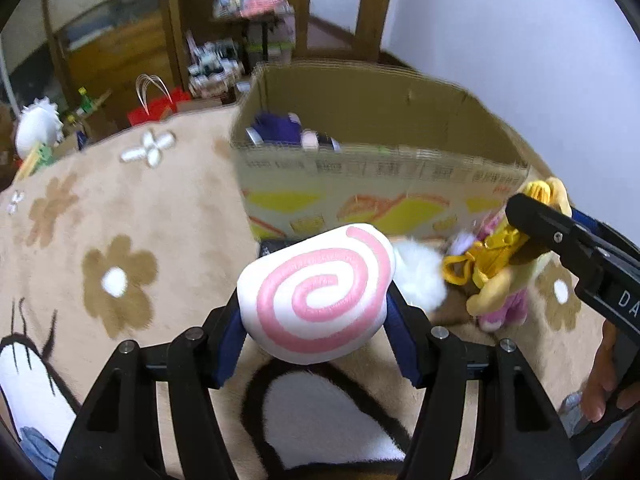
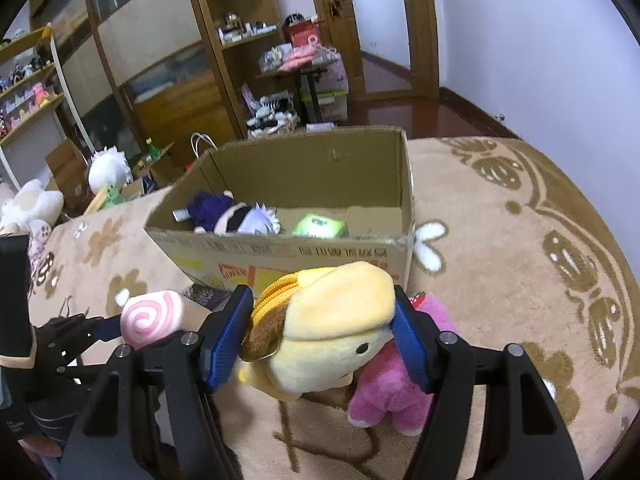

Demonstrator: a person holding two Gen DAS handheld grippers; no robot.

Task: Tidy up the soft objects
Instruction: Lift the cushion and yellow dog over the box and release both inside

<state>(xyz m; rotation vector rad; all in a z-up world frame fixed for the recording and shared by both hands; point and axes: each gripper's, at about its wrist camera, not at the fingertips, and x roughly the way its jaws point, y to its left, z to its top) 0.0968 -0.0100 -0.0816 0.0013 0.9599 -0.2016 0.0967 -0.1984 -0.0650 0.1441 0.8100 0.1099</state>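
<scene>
Left wrist view shows the left gripper (image 1: pixel 316 312) pinching a white cushion printed with a pink spiral, a fish-cake-shaped plush (image 1: pixel 320 292), between its blue pads (image 1: pixel 402 344); the plush is lifted off the beige flower-pattern rug (image 1: pixel 120 240) and sits at the centre of that view, with the open cardboard box (image 1: pixel 360 184) standing beyond it toward 12 o'clock. Right wrist view shows the right gripper (image 2: pixel 324 340) clamped on a yellow plush doll (image 2: pixel 332 336) with a pink body and a small yellow zip pouch at its back; the doll's head fills the gap between the fingers, and its pink legs hang toward 5 o'clock above the rug. The same box (image 2: pixel 288 256) lies toward 12 o'clock in this view too, just past the doll. Inside it, a purple-and-white plush figure (image 2: pixel 236 216) lies against the near wall at the left and a green soft block (image 2: pixel 320 227) rests to its right, so part of the sorting looks already done. Both tools carry a toy but neither has reached over the rim, so these two drops appear to remain. A white fluffy ball (image 1: pixel 420 276) sits at about 3 o'clock of the spiral plush in the left view, near the doll; whether it is loose or attached to the doll cannot be told. More plush toys (image 2: pixel 108 172) lie off the rug at 10 o'clock; whether they belong to the job is unclear.
</scene>
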